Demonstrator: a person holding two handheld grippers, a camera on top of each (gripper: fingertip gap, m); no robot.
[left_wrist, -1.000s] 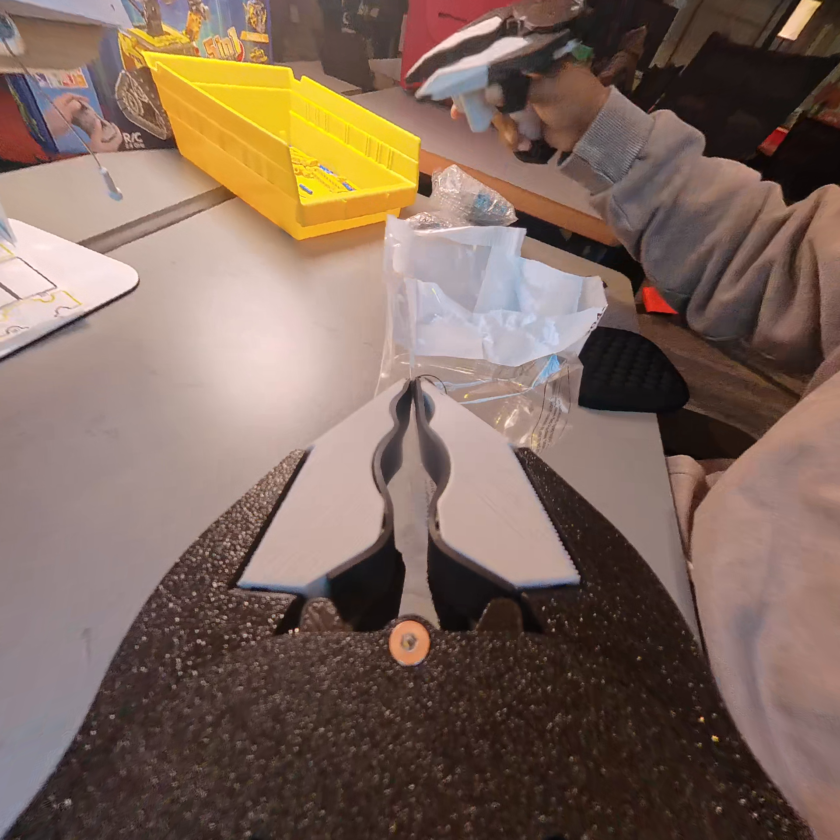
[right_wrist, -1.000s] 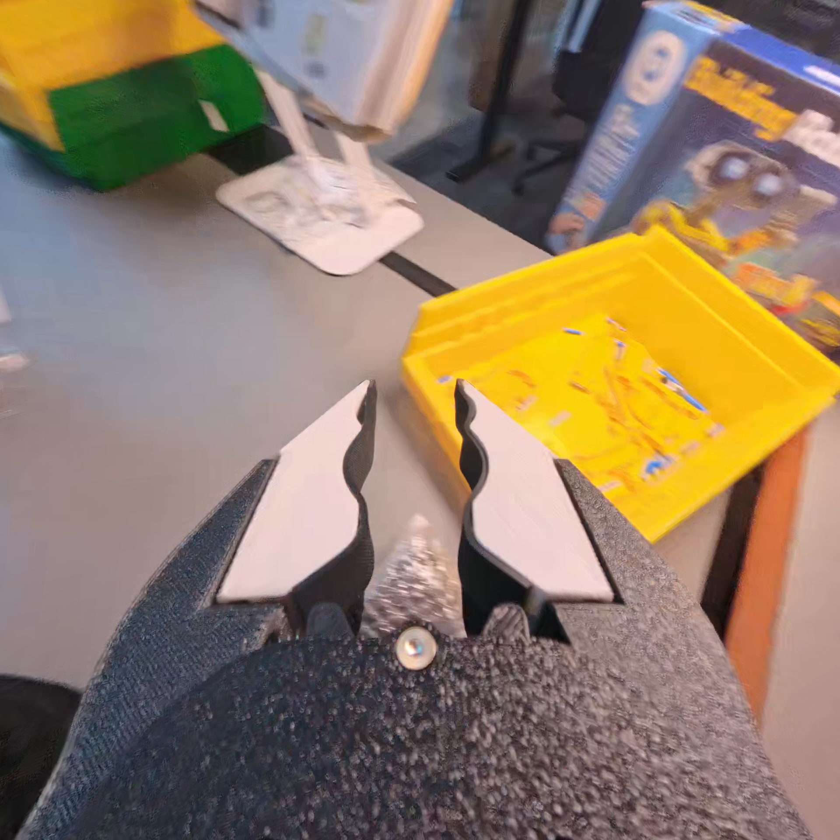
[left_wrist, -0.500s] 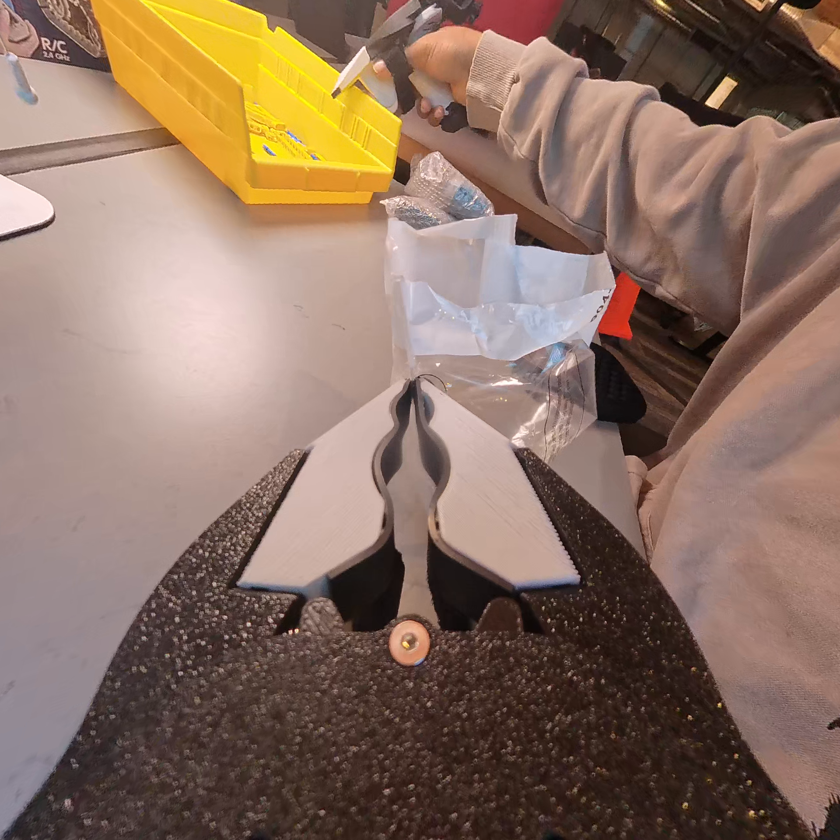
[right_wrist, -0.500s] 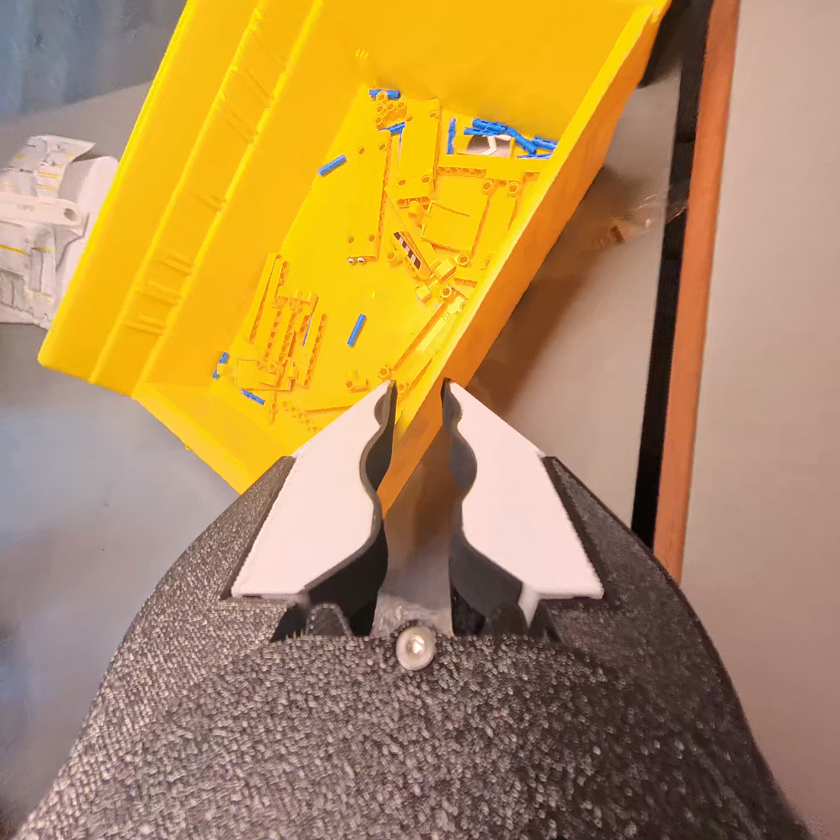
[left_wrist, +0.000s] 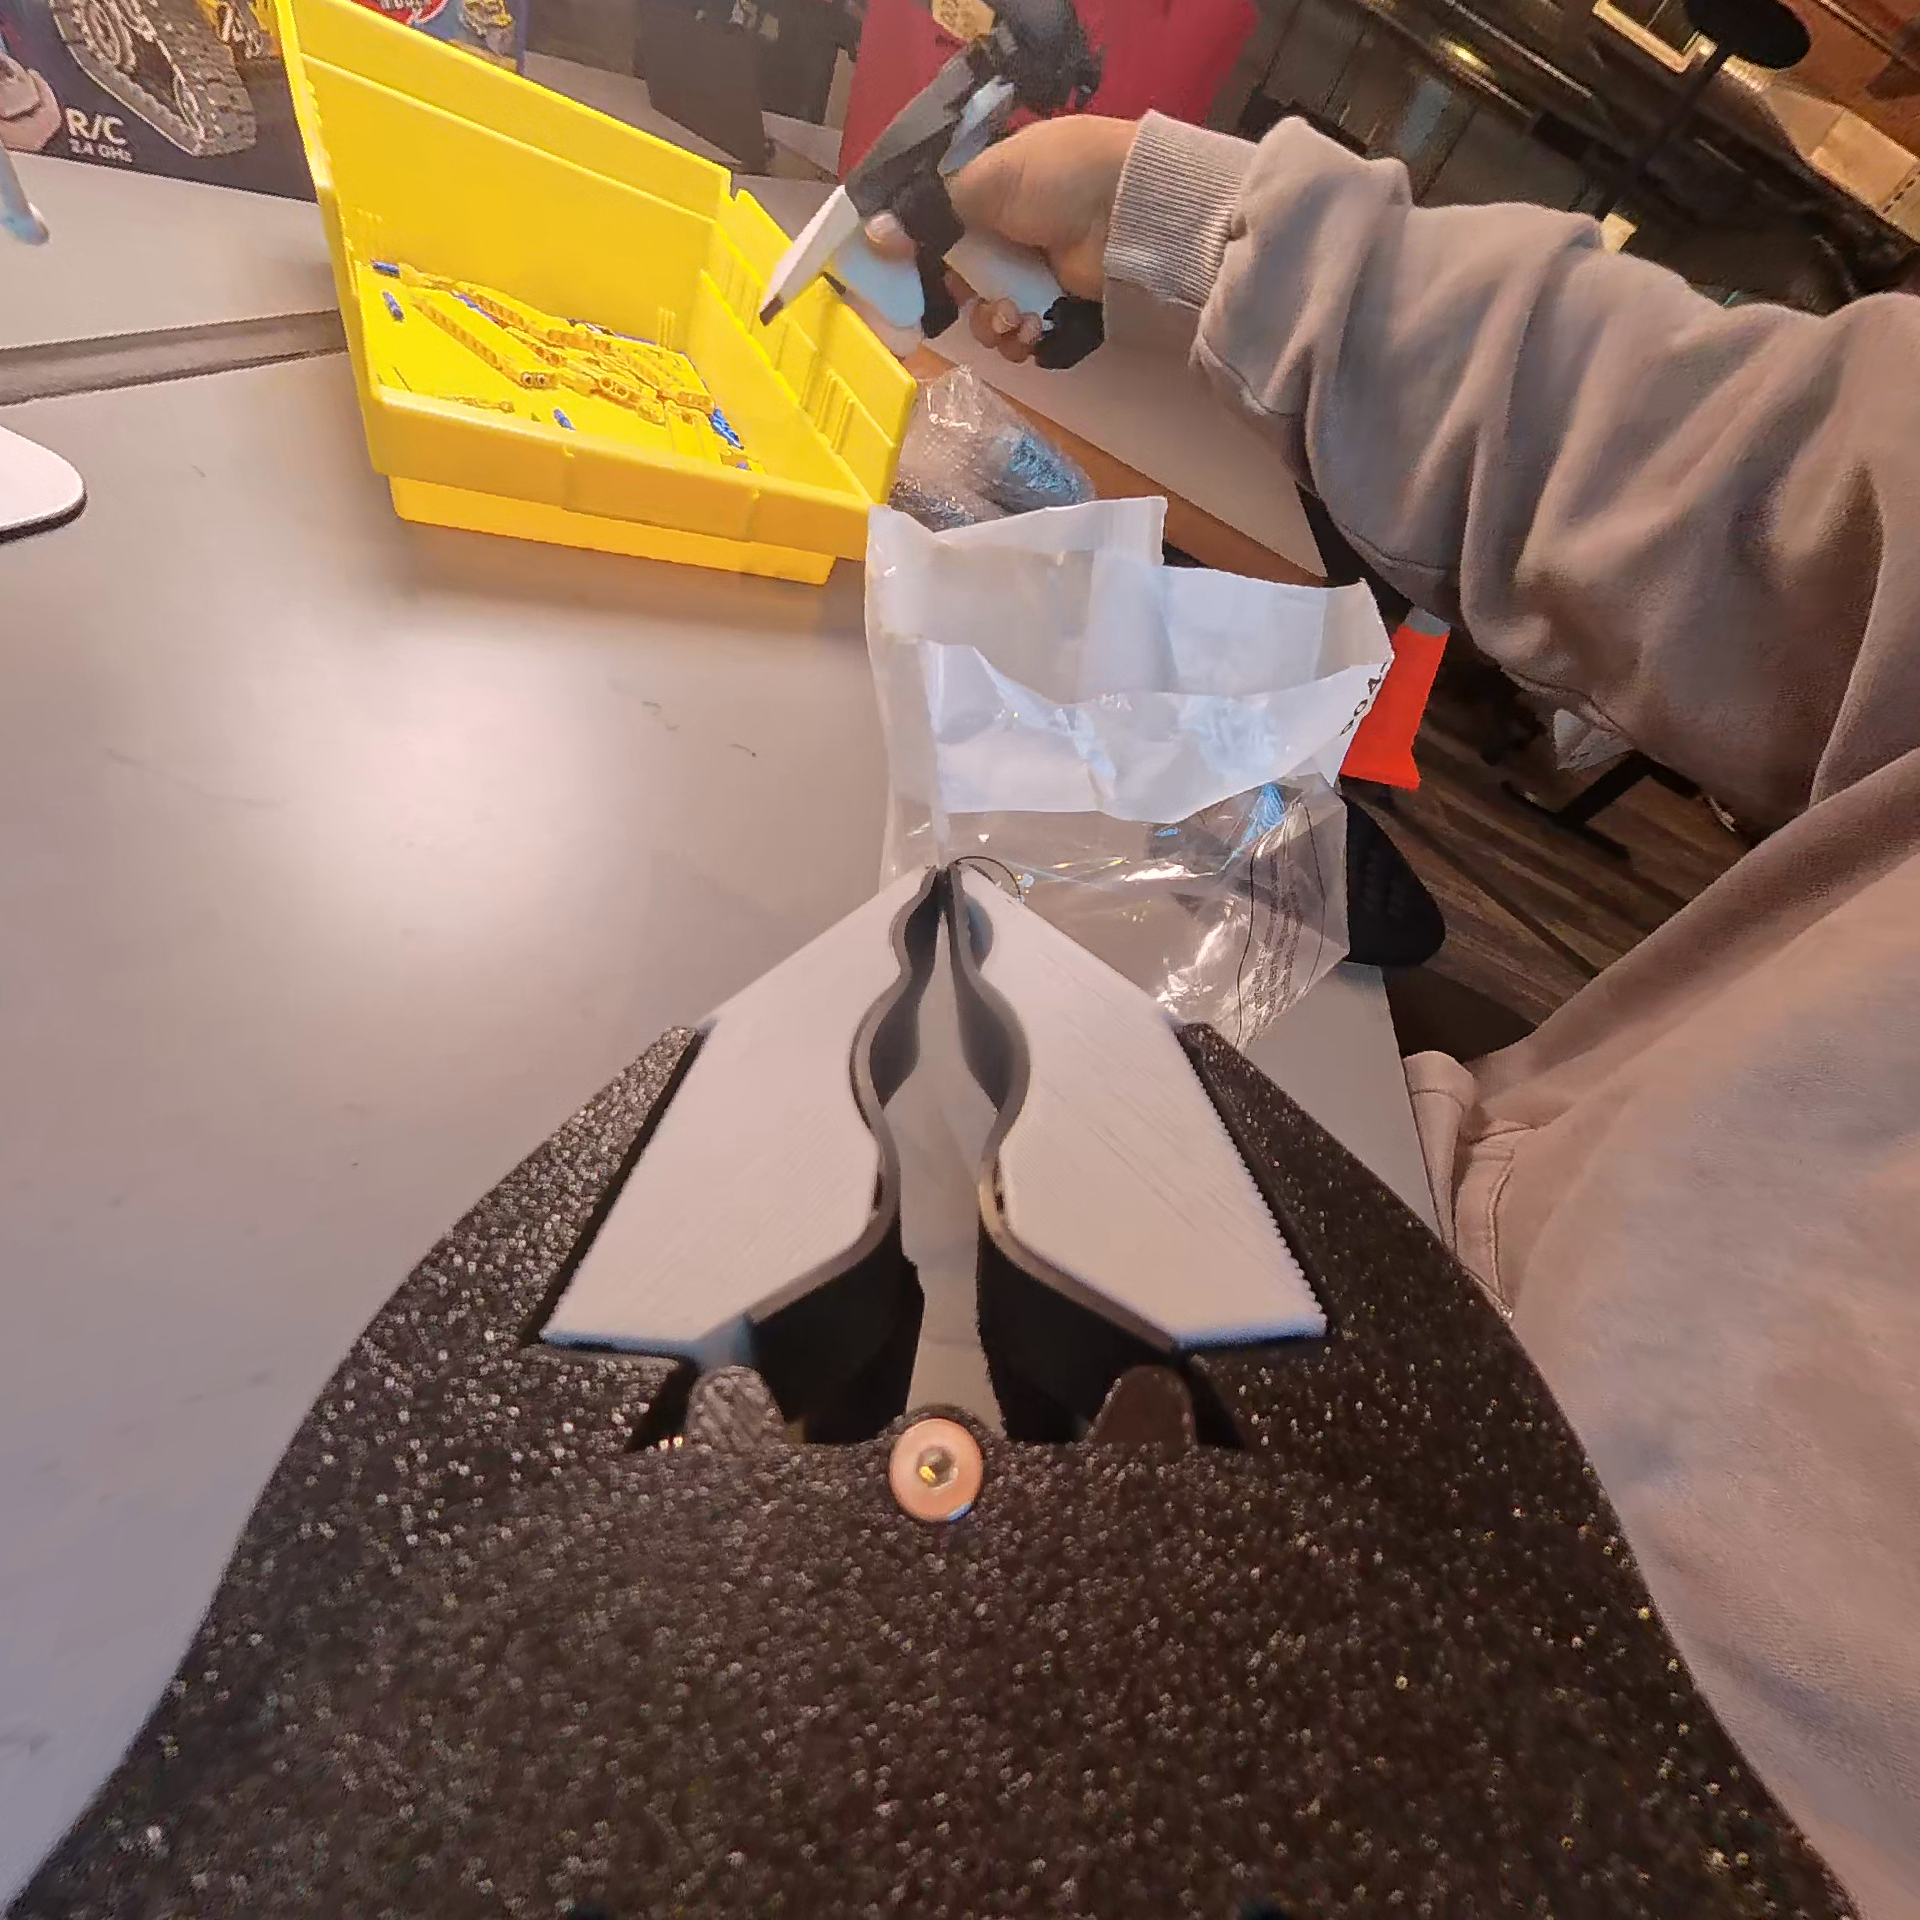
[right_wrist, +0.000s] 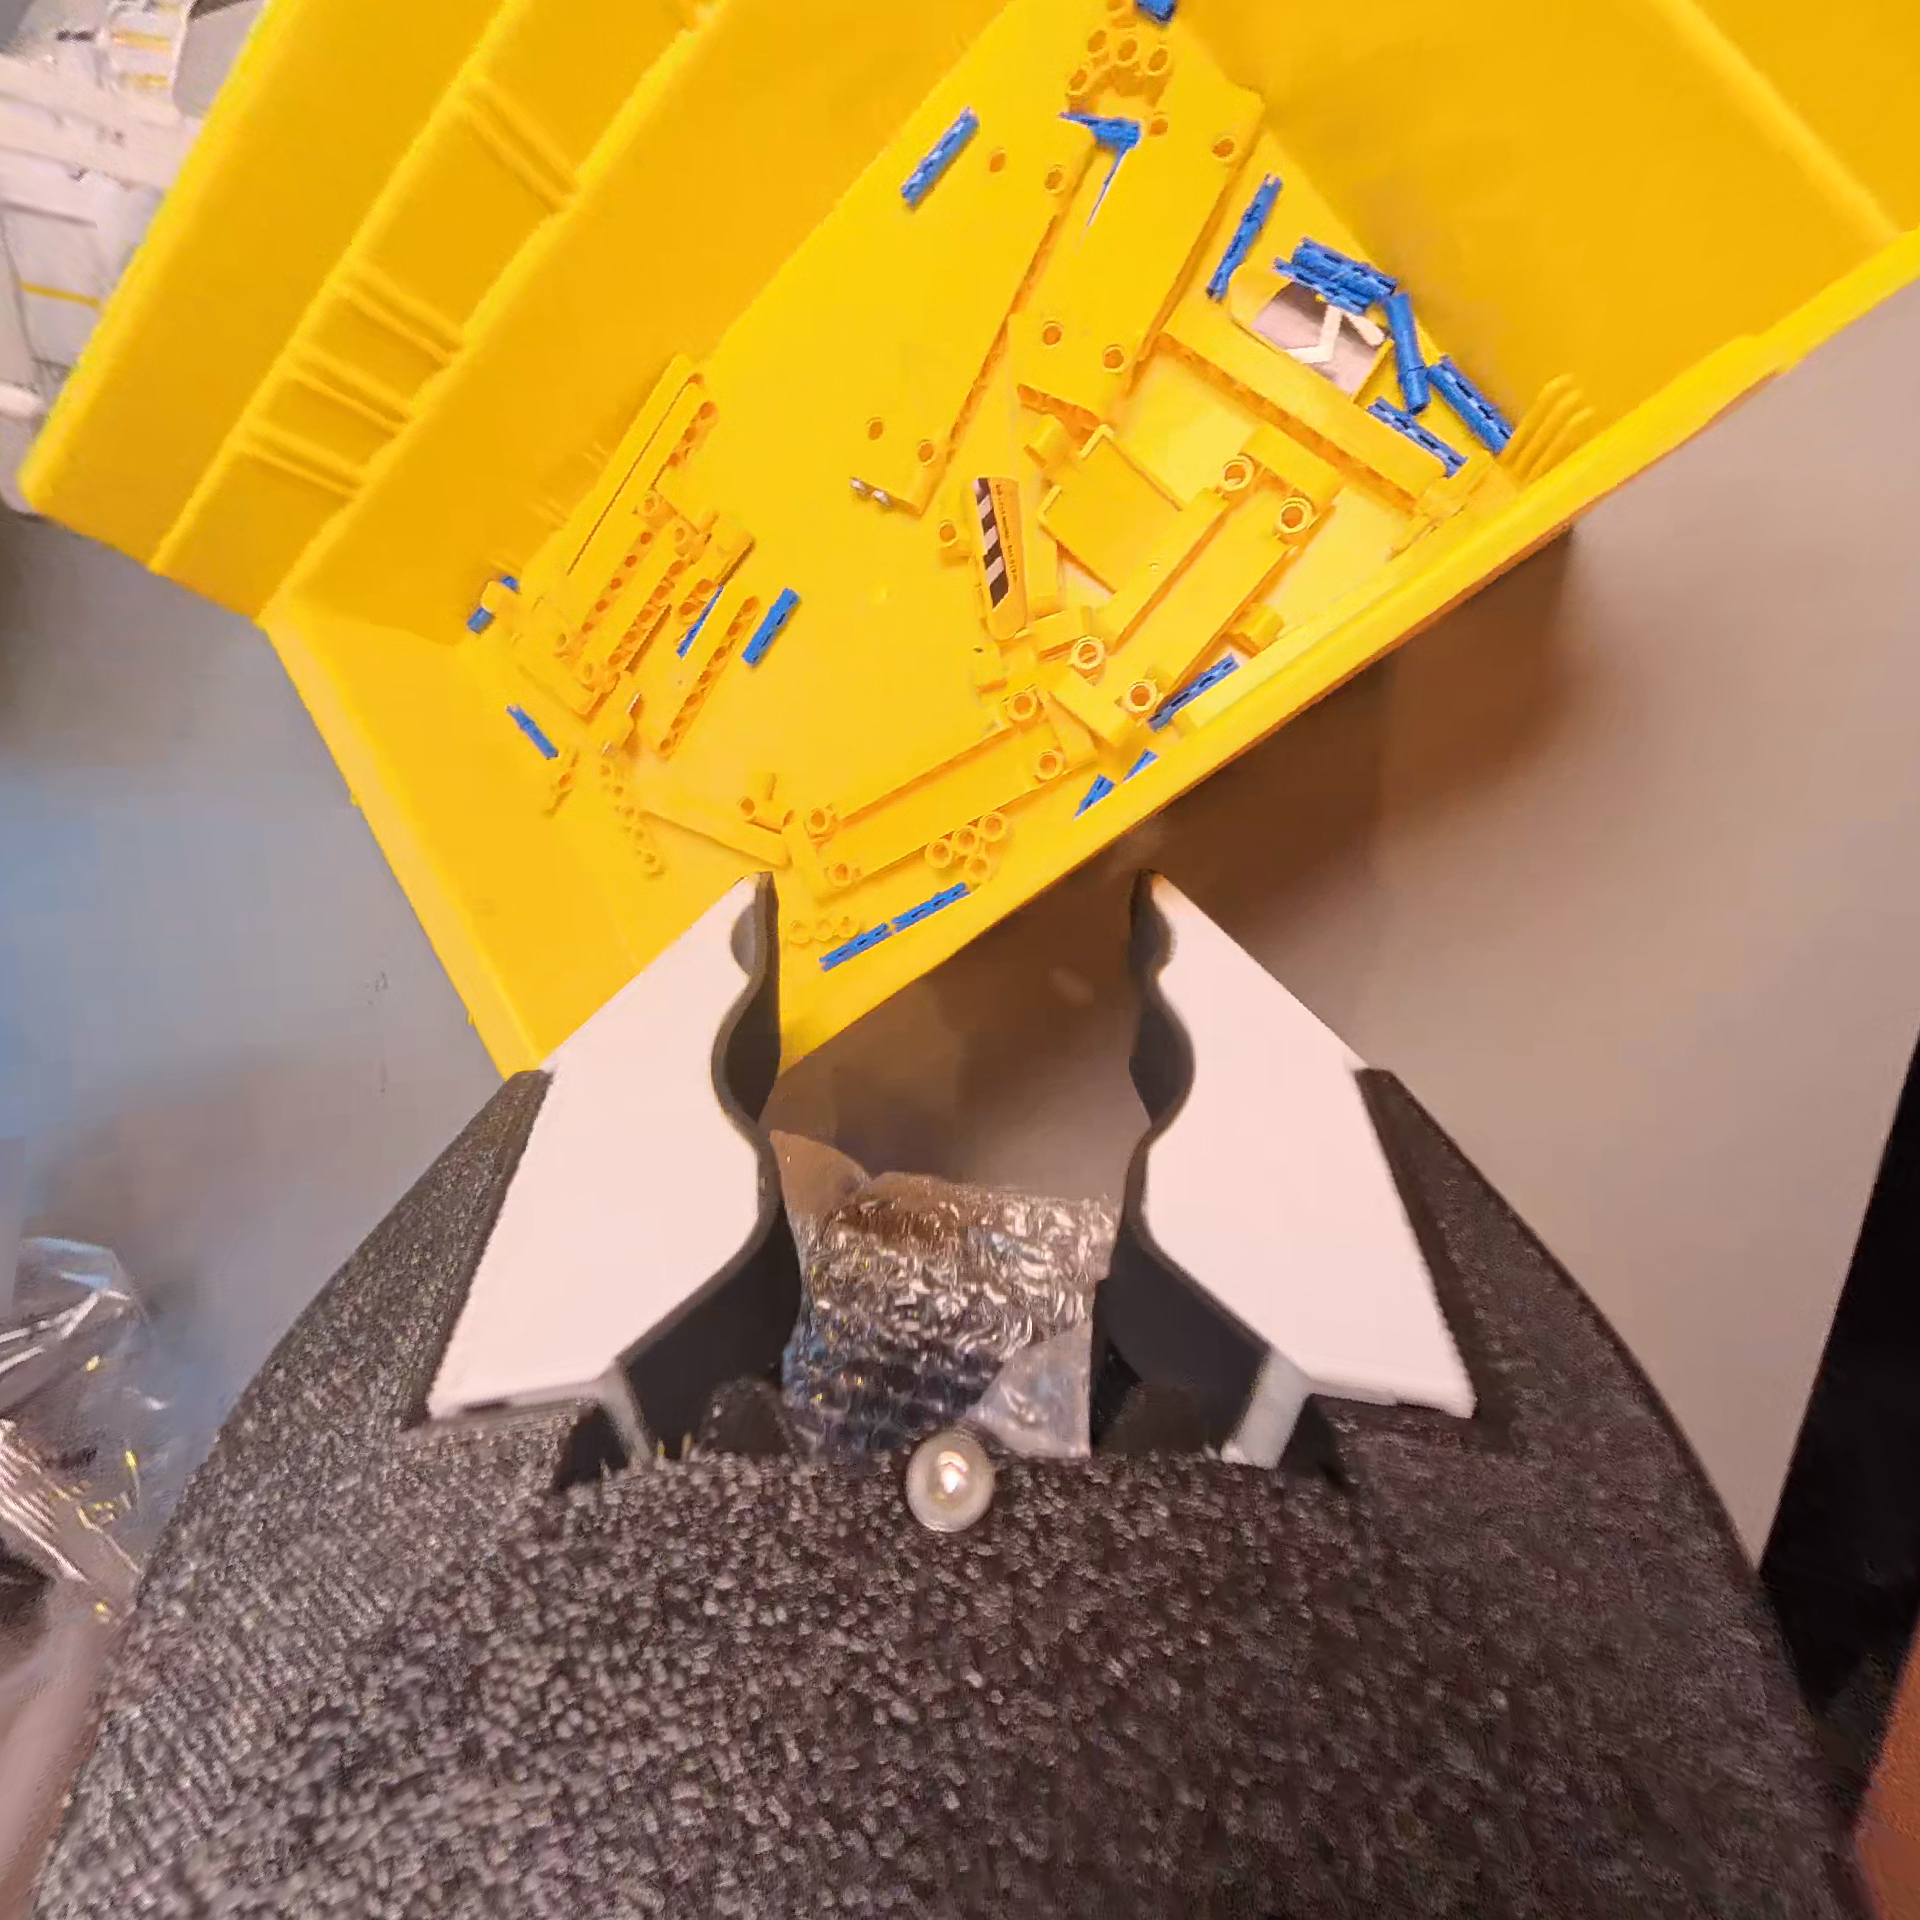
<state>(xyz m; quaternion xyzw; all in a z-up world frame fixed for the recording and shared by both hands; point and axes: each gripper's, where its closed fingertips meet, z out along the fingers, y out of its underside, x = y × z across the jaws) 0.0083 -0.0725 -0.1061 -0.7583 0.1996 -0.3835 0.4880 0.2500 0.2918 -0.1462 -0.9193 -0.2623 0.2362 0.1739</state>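
While my left gripper (left_wrist: 943, 883) pinches the clear plastic bag (left_wrist: 1117, 717) upright on the grey table (left_wrist: 312, 831), I hold my right gripper (right_wrist: 954, 891) spread wide and empty over the near corner of the yellow bin (right_wrist: 436, 748) of loose bricks (right_wrist: 1039, 582), a bubble-wrap bundle (right_wrist: 951, 1278) lying below.

Your right gripper (right_wrist: 951, 883) has swung from facing across the counter (right_wrist: 1558, 831) to hanging over the near corner of the yellow bin (right_wrist: 436, 343), and its jaws have spread wider, exposing a bubble-wrap bundle (right_wrist: 935, 1278) beneath.
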